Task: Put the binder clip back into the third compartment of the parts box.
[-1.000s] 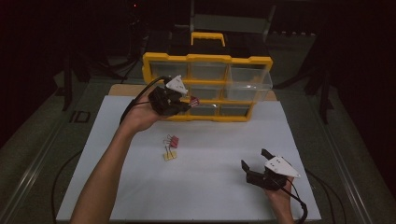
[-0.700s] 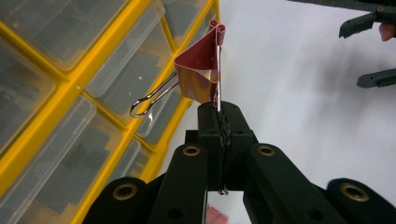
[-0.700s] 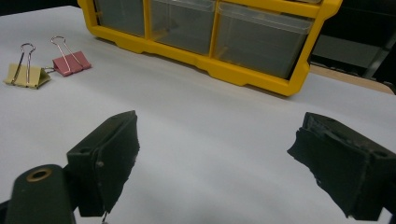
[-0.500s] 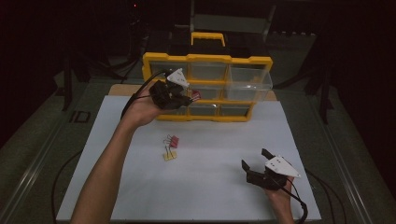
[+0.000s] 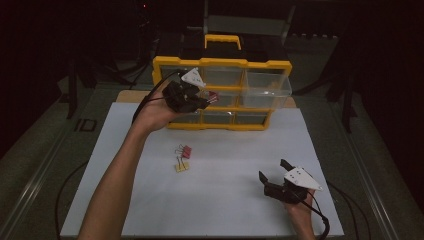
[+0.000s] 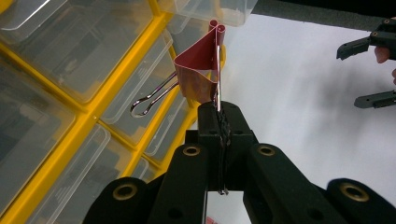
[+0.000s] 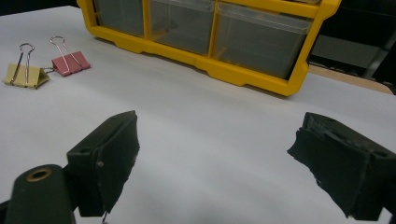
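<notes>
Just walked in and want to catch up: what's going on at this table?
A person is sorting binder clips into a yellow drawer organizer. The left gripper is shut on a wire handle of a red binder clip, held up in front of the organizer's clear drawers. The right gripper rests open, holding nothing, on the white table. Another red clip and a yellow clip lie side by side on the table.

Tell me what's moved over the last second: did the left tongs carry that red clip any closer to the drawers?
Barely. The left tongs, shut on the red clip, crept slightly up and along the front of the yellow drawer cabinet. The clip hasn't been let go. The right tongs stayed open and at rest on the white sheet, and the two clips there haven't shifted.
</notes>
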`<state>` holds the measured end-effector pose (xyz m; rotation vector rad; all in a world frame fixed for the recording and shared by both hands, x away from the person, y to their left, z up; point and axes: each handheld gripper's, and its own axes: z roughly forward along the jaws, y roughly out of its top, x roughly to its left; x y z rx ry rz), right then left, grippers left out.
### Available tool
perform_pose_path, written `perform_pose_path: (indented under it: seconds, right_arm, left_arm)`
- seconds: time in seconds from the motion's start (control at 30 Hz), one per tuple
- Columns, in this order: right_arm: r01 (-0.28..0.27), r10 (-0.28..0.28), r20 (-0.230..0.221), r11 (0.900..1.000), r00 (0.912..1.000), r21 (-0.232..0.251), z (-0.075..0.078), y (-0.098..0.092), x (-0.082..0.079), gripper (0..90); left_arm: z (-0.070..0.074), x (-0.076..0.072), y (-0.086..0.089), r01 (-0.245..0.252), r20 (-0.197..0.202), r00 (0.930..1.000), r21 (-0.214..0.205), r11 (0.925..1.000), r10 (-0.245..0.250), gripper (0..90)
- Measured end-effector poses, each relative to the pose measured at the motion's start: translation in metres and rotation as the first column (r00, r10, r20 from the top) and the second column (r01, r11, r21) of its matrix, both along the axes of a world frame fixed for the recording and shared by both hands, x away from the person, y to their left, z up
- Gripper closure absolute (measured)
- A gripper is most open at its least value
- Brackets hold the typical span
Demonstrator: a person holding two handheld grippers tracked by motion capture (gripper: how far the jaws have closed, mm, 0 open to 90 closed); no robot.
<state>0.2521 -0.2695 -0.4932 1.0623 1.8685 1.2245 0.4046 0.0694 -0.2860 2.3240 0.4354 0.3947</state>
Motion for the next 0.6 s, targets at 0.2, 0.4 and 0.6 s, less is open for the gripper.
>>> perform_pose_path:
  seconds: [0.2,0.4,0.6]
  right_arm:
    - [0.003,-0.003,0.002,1.0000,1.0000,-0.001,0.000,-0.001,0.000,12.5]
    - [0.002,-0.002,0.005,1.0000,1.0000,-0.002,0.000,-0.001,0.000,12.4]
    - [0.002,-0.002,0.003,1.0000,1.0000,0.001,0.000,-0.002,0.000,12.4]
  left_arm:
    - [0.004,0.000,-0.003,0.007,0.006,1.0000,0.004,1.0000,-0.007,89.5]
    - [0.010,-0.001,-0.006,0.012,0.019,0.9998,-0.011,0.9999,-0.011,89.5]
    - [0.012,0.000,-0.008,0.015,0.020,0.9997,-0.018,0.9997,-0.015,89.5]
